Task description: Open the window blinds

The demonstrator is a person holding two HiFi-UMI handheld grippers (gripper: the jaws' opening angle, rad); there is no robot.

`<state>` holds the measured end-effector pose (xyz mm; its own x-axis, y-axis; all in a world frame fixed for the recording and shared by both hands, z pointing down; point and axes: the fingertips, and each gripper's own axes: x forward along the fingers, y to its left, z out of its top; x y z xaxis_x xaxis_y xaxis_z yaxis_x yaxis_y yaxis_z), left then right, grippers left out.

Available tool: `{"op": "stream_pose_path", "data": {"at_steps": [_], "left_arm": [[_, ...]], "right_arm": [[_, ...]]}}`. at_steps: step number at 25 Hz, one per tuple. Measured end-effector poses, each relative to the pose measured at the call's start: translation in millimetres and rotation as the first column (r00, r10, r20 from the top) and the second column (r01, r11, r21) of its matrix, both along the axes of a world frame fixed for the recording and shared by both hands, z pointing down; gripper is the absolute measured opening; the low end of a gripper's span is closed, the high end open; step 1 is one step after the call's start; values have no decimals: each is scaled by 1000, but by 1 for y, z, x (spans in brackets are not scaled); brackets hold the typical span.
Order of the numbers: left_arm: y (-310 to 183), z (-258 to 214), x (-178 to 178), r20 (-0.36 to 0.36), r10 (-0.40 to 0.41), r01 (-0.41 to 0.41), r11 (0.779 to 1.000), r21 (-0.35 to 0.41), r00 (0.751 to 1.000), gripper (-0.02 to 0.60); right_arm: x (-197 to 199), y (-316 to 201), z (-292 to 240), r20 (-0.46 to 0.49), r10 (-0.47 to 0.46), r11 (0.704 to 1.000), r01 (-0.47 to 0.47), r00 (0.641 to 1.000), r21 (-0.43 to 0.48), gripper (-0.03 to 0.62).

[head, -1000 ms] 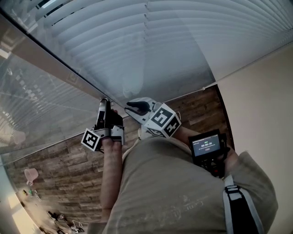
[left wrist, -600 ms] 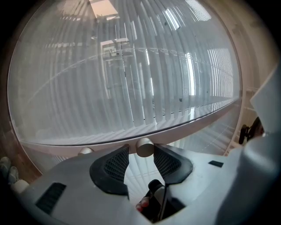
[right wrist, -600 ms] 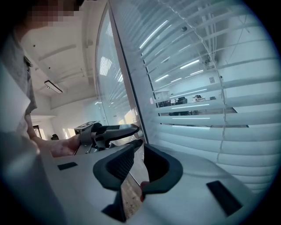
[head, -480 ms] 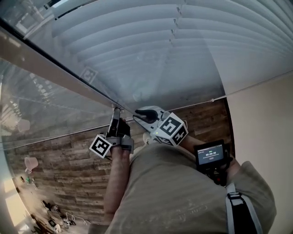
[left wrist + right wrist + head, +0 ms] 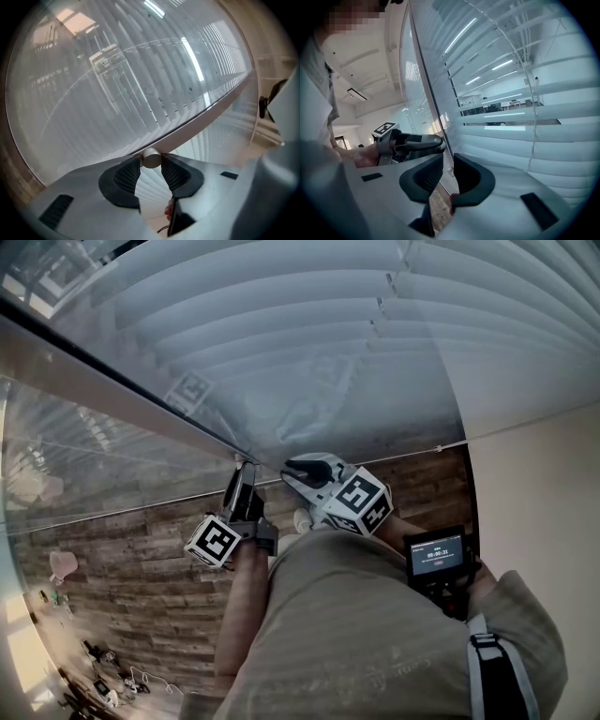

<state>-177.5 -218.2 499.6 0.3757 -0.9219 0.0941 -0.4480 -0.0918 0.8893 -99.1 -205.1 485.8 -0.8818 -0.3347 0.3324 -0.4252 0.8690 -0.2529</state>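
White slatted blinds [image 5: 328, 324] hang shut across the window ahead of me; they also fill the left gripper view [image 5: 117, 93] and the right gripper view [image 5: 534, 122]. The blinds' tilt wand [image 5: 141, 404] runs down to my left gripper [image 5: 242, 470]. In the left gripper view the wand's round end [image 5: 151, 158] sits between the pad tips of the left gripper [image 5: 151, 164], whose jaws are closing and touch it on both sides. My right gripper [image 5: 298, 465] hovers just to the right, open and empty [image 5: 444, 180], and it sees the left gripper [image 5: 417, 140] beside it.
A wood-plank floor [image 5: 141, 596] lies below, with small clutter [image 5: 103, 681] at the lower left. A beige wall [image 5: 544, 484] closes the right side. A small screen device [image 5: 437, 554] rides by my right hand. A thin lift cord [image 5: 532, 140] hangs down the slats.
My left gripper has rolled about its own line and drifted a little right along the wand. The right gripper shifted slightly with it. The blinds' slats look the same.
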Motion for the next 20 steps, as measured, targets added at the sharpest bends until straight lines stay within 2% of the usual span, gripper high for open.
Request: {"op": "stream_pose_path", "data": {"at_steps": [2,4,6,9,12,17,19,20], "left_arm": [[-1,-4,-5,142,-7,6,1000,7,990,144],[0,-6,-8,280,-6,5,1000,1,960,138],[2,-6,-9,371,-1,2,1000,-2,929,138],[5,-4,-7,460,5,-3,1000,-6,888,138],[6,-1,-5,505,13,-9,1000,-11,863,138],[3,-3,-10,494,24,-22,1000,-9,869,141],[3,-2,-14,482,16,-14,1000,-6,876,187],[4,-2,-17,468,7,-7,1000,-2,884,190]], "right_arm": [[-5,-1,-5,-3,-4,1000,4,1000,1,77],[-9,0,-9,-4,-11,1000,11,1000,2,77],[-13,3,-11,-5,-22,1000,22,1000,4,77],[-17,10,-10,-3,-41,999,41,999,9,77],[-17,14,-10,1,-50,999,50,999,12,77],[-17,13,-16,16,-48,999,48,999,10,77],[-16,11,-15,19,-43,999,43,999,1,77],[-15,11,-15,21,-39,999,39,999,-3,77]]}}
